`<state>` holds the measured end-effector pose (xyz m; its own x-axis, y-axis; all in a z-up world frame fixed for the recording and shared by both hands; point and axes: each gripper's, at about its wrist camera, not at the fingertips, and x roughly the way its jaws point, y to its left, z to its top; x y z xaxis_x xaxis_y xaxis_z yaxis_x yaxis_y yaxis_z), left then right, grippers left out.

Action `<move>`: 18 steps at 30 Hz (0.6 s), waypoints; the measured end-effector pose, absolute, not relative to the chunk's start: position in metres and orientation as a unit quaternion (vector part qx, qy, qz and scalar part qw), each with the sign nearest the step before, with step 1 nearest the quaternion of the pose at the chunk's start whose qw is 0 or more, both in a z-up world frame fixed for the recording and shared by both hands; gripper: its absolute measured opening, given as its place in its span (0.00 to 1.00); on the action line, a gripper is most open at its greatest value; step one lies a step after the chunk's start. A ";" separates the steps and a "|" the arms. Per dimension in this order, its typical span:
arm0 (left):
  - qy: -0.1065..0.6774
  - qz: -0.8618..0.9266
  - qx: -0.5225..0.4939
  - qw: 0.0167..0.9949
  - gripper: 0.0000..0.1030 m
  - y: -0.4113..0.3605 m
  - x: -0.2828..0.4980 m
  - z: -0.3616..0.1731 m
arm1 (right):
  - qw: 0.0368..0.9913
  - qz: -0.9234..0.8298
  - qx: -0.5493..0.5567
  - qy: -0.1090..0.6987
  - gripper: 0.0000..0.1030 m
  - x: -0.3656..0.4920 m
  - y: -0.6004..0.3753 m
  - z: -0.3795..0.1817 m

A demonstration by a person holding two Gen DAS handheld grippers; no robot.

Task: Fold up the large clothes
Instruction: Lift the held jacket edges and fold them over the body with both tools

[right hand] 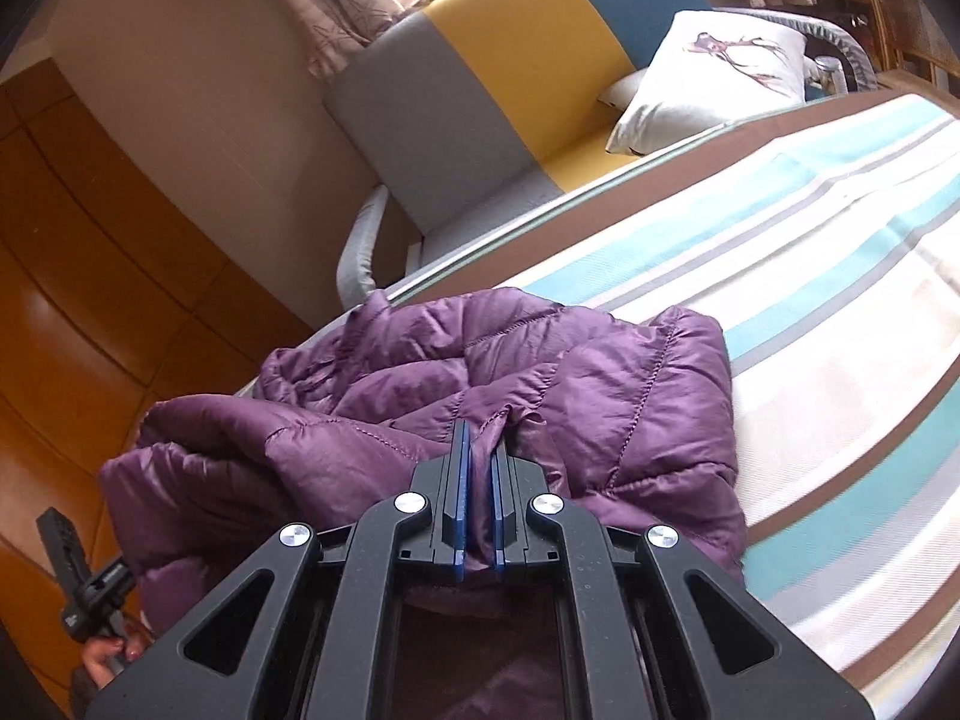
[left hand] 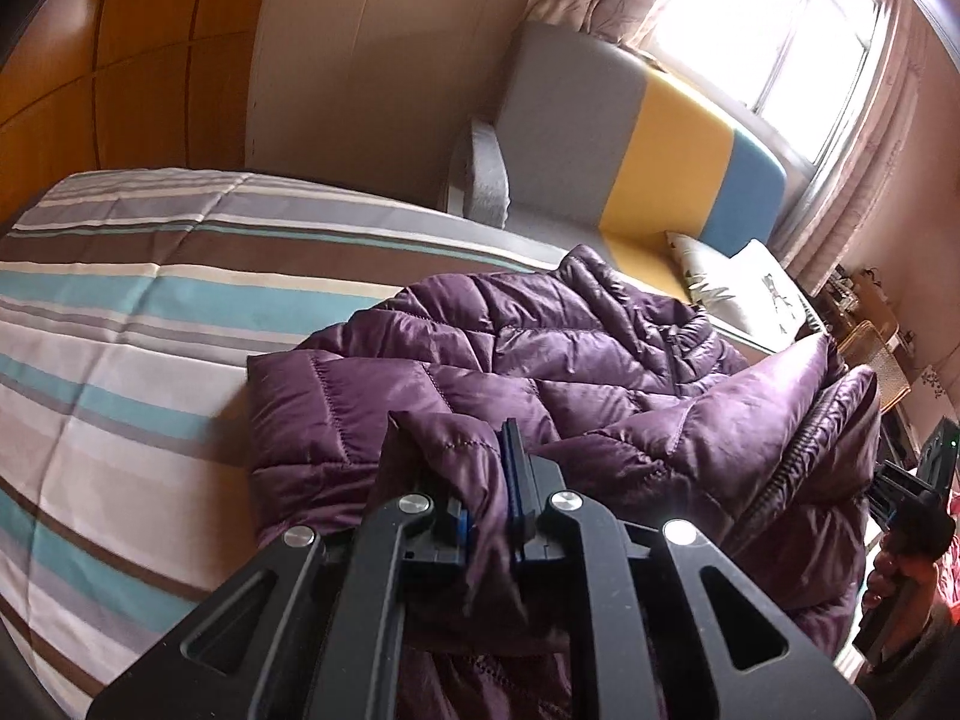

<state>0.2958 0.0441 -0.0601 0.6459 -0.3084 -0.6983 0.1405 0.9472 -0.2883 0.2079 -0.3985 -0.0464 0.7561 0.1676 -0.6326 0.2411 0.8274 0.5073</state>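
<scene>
A purple quilted puffer jacket point(left hand: 540, 372) lies bunched on the striped bed point(left hand: 120, 312). My left gripper point(left hand: 486, 468) is shut on a fold of its near edge, with fabric pinched between the blue pads. In the right wrist view the same jacket point(right hand: 480, 360) lies on the bed point(right hand: 810, 300), and my right gripper point(right hand: 478, 462) is shut on another fold of its near edge. The right gripper point(left hand: 918, 480) shows at the far right of the left wrist view, and the left gripper point(right hand: 78, 576) at the lower left of the right wrist view.
A grey, yellow and blue sofa point(left hand: 630, 138) stands beyond the bed with a white cushion point(left hand: 744, 282) on it. A wooden wardrobe point(left hand: 150, 48) is at the left. A curtained window point(left hand: 768, 30) is behind the sofa.
</scene>
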 end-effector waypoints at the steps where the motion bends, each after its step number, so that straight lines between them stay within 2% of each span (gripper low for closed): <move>1: 0.405 -0.124 -0.099 0.901 0.12 0.041 0.299 -0.063 | 0.888 -0.025 0.297 0.349 0.05 0.211 -0.399 -0.051; 5: 0.413 -0.127 -0.110 0.895 0.18 0.041 0.306 -0.071 | 0.883 -0.027 0.319 0.344 0.08 0.216 -0.403 -0.061; 6: 0.412 -0.130 -0.124 0.893 0.22 0.044 0.307 -0.071 | 0.882 -0.023 0.325 0.341 0.09 0.214 -0.404 -0.061; 11: 0.375 -0.138 -0.185 0.898 0.42 0.064 0.297 -0.065 | 0.887 -0.009 0.330 0.322 0.23 0.210 -0.411 -0.053; 12: 0.367 -0.137 -0.186 0.901 0.48 0.066 0.294 -0.063 | 0.889 -0.009 0.330 0.318 0.28 0.208 -0.412 -0.051; 13: 0.355 -0.132 -0.186 0.907 0.58 0.068 0.291 -0.061 | 0.891 -0.014 0.331 0.311 0.40 0.205 -0.414 -0.048; 14: 0.343 -0.123 -0.183 0.913 0.64 0.069 0.287 -0.058 | 0.893 -0.025 0.330 0.305 0.48 0.201 -0.416 -0.045; 15: 0.329 -0.109 -0.179 0.921 0.79 0.072 0.283 -0.054 | 0.895 -0.034 0.329 0.300 0.56 0.198 -0.418 -0.043; 16: 0.311 -0.087 -0.176 0.930 0.85 0.076 0.278 -0.049 | 0.896 -0.036 0.330 0.294 0.56 0.195 -0.420 -0.041; 18: 0.294 -0.073 -0.180 0.936 0.86 0.084 0.271 -0.043 | 0.896 -0.036 0.330 0.295 0.56 0.191 -0.422 -0.040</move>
<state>0.2713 0.0844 -0.0429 0.8164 -0.2419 -0.5243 0.0302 0.9247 -0.3796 0.1909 -0.4223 -0.0395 0.8231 0.1310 -0.5526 0.2587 0.7797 0.5702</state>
